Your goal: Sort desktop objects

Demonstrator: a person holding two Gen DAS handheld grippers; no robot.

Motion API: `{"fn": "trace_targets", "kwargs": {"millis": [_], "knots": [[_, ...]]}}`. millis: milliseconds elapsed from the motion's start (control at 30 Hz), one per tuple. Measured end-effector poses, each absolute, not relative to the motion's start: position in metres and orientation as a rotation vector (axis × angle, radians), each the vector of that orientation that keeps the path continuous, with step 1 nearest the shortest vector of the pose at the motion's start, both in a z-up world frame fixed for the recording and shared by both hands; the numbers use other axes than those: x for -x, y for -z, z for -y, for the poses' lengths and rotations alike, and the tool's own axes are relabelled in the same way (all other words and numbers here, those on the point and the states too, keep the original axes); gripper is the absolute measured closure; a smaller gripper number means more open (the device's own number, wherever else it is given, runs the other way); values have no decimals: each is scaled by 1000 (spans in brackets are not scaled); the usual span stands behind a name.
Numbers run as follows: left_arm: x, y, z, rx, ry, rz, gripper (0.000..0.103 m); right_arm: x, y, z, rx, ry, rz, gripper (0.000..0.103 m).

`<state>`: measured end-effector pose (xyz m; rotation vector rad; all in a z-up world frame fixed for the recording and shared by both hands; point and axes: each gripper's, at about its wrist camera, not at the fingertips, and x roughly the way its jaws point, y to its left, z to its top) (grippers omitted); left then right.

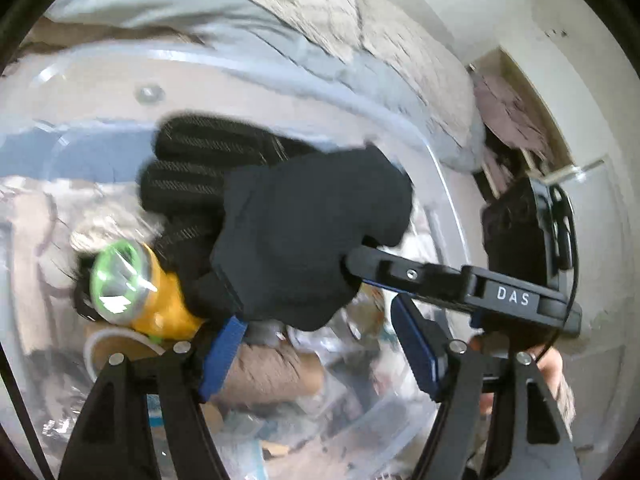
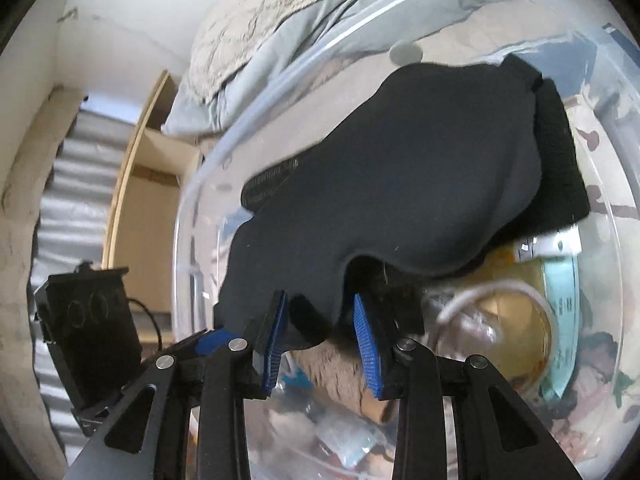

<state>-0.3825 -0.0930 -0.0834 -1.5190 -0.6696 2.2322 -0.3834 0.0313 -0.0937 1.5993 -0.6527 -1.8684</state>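
A black glove (image 1: 304, 232) hangs over a clear plastic bin (image 1: 444, 184) full of mixed items. In the left wrist view my left gripper (image 1: 320, 344) is open just below the glove. My right gripper comes in from the right there, and one of its fingers (image 1: 384, 264) reaches into the glove's edge. In the right wrist view my right gripper (image 2: 320, 336) has its blue pads (image 2: 366, 340) apart, with the glove's (image 2: 400, 184) lower edge hanging between them. A yellow flashlight with a green rim (image 1: 132, 288) lies in the bin beside the glove.
The bin (image 2: 208, 176) holds a cardboard roll (image 1: 272, 372), tape rolls (image 2: 560, 320), a white cable (image 2: 492, 292) and plastic wrappers. Grey bedding (image 2: 256, 40) lies behind the bin. A wooden shelf (image 2: 148, 184) stands at the left. The other handset (image 2: 88, 332) shows at lower left.
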Motion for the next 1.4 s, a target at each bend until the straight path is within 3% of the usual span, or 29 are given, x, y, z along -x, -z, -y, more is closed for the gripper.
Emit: {"fn": "trace_targets", "kwargs": {"millis": [333,1067,1267,1333,1367,1400], "knots": [[380,70,98,1420,-2401,627,29,405,92,-36,-1575,1927,787,70],[329,34,83,1313,-2654,380,29,360,29,-64,-1320,2101,623,70],[307,15,67,1270,-2730,276,29,321,11,-77,-1170,2178,484,70],[297,8,60,1242,-2760,249,26,309,3,-82,-1118,2213,445,69],[291,4,57,1228,-2775,238,16,303,-1,-84,-1095,2234,430,69],[285,1,54,1208,-2790,229,13,297,-5,-87,-1070,2258,415,69]]}}
